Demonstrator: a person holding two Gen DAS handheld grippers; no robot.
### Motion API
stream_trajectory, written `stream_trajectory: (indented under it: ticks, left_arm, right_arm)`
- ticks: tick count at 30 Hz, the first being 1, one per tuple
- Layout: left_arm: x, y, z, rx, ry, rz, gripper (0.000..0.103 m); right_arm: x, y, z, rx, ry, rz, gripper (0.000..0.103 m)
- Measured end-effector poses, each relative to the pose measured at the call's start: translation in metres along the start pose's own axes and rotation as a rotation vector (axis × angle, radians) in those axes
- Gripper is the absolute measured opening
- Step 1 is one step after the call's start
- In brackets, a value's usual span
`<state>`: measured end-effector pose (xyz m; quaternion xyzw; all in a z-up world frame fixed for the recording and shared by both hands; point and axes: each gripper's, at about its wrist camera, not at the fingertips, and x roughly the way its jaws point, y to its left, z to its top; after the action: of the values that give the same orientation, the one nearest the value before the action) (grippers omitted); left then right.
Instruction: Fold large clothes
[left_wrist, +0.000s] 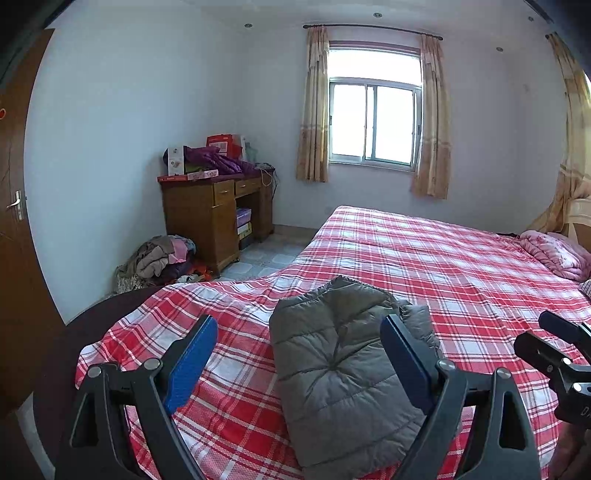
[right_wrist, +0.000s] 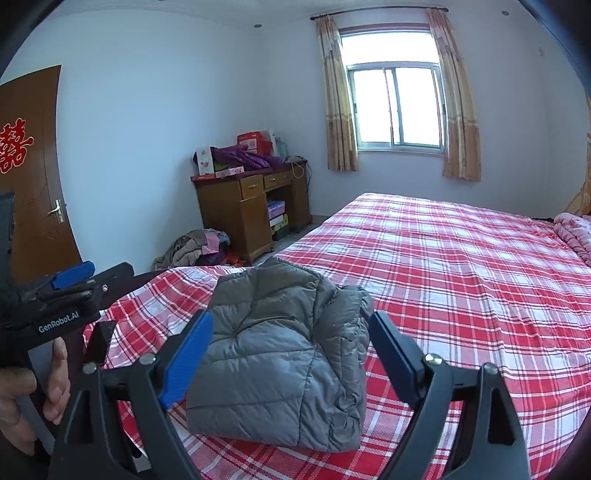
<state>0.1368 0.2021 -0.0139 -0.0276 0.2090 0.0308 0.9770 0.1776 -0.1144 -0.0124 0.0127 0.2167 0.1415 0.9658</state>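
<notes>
At the left a pile of unfolded clothes (left_wrist: 162, 264) lies on the floor beside a wooden desk (left_wrist: 216, 214), so more work is perhaps left, but I cannot tell if they belong to the task. The left gripper (left_wrist: 299, 365) has its fingers (left_wrist: 192, 363) spread wide, w/ nothing between the pads; they hover above the bed (left_wrist: 461, 266). In the middle is 1 grey padded jacket (right_wrist: 280, 354), already folded into a compact square packet, resting near the foot end of the bed on the red checked sheet. The folding of this piece looks finished, approx. complete. The right gripper (right_wrist: 291, 365) has fingers (right_wrist: 186, 363) wide apart and holds nothing; the jacket is below and free. Count: 2 grippers, 1 folded jacket, 1 floor pile, 1 pink quilt (left_wrist: 557, 254) at far right.
</notes>
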Motion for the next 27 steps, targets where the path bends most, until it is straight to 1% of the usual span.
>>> stream_trajectory:
  ticks: [27]
  left_arm:
    - [0.0051, -0.003, -0.0038, 0.008, 0.017, -0.002, 0.09]
  right_arm:
    - [-0.0021, -0.0008, -0.0002, 0.008, 0.001, 0.001, 0.089]
